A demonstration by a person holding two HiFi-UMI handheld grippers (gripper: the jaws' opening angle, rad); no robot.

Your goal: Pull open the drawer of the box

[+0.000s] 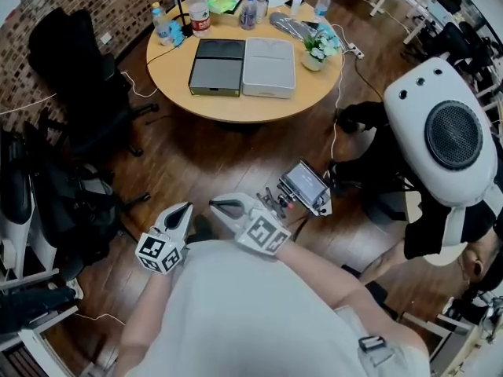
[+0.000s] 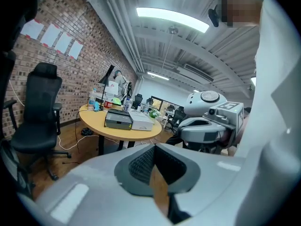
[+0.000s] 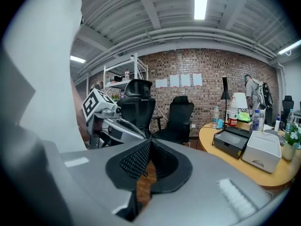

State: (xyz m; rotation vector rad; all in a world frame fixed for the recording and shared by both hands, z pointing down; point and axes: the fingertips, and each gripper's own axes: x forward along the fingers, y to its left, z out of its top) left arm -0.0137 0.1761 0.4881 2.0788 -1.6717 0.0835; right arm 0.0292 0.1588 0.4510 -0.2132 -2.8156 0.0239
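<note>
Dark box near table's front edge

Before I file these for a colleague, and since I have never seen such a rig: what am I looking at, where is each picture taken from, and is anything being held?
There is no robot here. A person holds a two-jaw hand tool in each hand. The top-down picture comes from a camera on the person's head. It shows the left gripper and the right gripper out in front of the body. The other two pictures come from cameras riding on those grippers, each looking along its own jaws. Both pairs of jaws are together with nothing between them, so nothing is held. Ahead stands a round table carrying a dark box, a light grey box beside it, water bottles and a small plant. The grippers are well short of the table.
</note>
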